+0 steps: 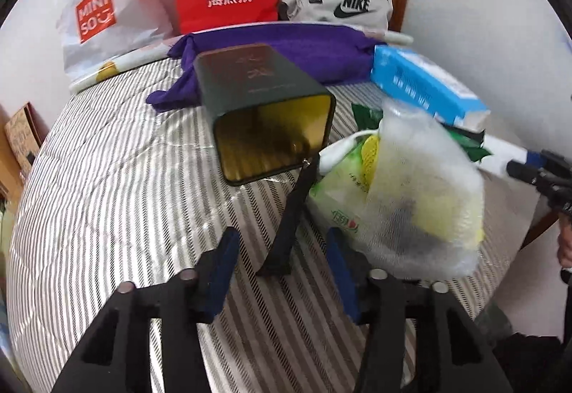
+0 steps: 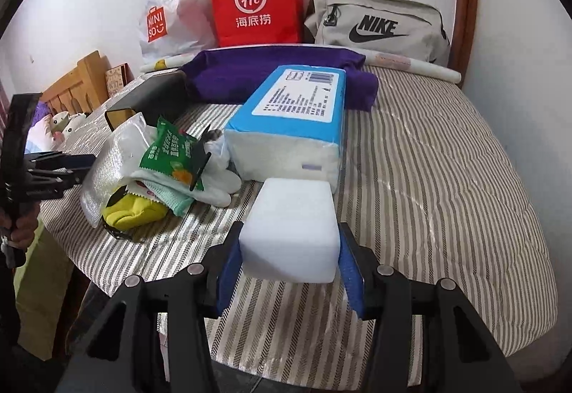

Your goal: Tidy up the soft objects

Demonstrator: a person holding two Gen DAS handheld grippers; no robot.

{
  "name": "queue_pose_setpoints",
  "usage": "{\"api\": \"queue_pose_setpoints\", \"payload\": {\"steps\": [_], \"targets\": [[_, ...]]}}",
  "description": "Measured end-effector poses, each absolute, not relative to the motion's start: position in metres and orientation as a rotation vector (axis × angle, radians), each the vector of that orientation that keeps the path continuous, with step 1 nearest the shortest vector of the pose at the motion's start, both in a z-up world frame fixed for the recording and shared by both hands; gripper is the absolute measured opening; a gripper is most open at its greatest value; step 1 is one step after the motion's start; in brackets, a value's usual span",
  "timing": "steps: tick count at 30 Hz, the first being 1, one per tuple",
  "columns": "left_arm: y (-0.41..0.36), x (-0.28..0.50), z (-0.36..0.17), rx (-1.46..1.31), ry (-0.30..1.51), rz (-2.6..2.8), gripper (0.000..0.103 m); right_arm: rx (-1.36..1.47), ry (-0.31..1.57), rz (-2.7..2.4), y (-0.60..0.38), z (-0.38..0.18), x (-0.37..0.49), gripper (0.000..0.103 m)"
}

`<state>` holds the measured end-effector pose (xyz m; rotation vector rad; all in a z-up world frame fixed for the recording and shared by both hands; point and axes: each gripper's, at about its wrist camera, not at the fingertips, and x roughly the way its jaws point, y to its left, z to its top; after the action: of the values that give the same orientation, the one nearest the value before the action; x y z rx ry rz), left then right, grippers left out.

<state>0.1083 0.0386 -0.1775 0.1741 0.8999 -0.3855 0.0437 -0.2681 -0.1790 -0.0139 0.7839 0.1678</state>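
On a striped bed (image 2: 429,178), the right gripper (image 2: 289,250) pinches one white foam block (image 2: 291,235) just before a blue tissue pack (image 2: 293,121). The left gripper (image 1: 282,246), fingers spread, hovers over a black strap (image 1: 289,225) beside a bubble-wrap bag (image 1: 422,200) and one open tin (image 1: 264,114). Three bags line the wall behind a purple cloth (image 2: 257,74); the bed's right half lies open.
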Motion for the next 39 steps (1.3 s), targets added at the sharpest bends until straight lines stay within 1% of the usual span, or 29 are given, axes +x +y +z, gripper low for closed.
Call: {"api": "queue_pose_setpoints", "payload": {"steps": [1, 2, 3, 4, 6, 10, 15, 21, 25, 32, 39], "targets": [[0.036, 0.111, -0.179, 0.178, 0.904, -0.387, 0.036, -0.012, 0.785, 0.169, -0.268, -0.179, 0.044, 0.05], [0.035, 0.113, -0.18, 0.183, 0.904, -0.383, 0.03, -0.013, 0.786, 0.169, -0.268, -0.179, 0.044, 0.05], [0.033, 0.115, -0.18, 0.199, 0.892, -0.376, 0.016, -0.015, 0.786, 0.17, -0.267, -0.178, 0.044, 0.05], [0.031, 0.116, -0.179, 0.22, 0.887, -0.373, 0.009, -0.017, 0.788, 0.171, -0.267, -0.177, 0.045, 0.05], [0.028, 0.118, -0.178, 0.235, 0.881, -0.368, 0.005, -0.019, 0.794, 0.172, -0.267, -0.175, 0.045, 0.05], [0.027, 0.11, -0.171, 0.243, 0.866, -0.378, 0.004, -0.02, 0.795, 0.182, -0.268, -0.169, 0.042, 0.05], [0.04, 0.099, -0.154, 0.178, 0.849, -0.358, 0.004, -0.007, 0.778, 0.203, -0.27, -0.158, 0.038, 0.05], [0.056, 0.087, -0.129, 0.075, 0.816, -0.362, 0.004, -0.012, 0.727, 0.228, -0.268, -0.139, 0.032, 0.05], [0.056, 0.084, -0.112, 0.08, 0.793, -0.351, 0.004, -0.016, 0.682, 0.238, -0.268, -0.122, 0.031, 0.05], [0.056, 0.102, -0.087, 0.041, 0.775, -0.313, 0.004, -0.02, 0.626, 0.242, -0.266, -0.097, 0.048, 0.05], [0.053, 0.137, -0.068, -0.012, 0.783, -0.281, 0.004, -0.016, 0.606, 0.233, -0.265, -0.079, 0.088, 0.05]]}}
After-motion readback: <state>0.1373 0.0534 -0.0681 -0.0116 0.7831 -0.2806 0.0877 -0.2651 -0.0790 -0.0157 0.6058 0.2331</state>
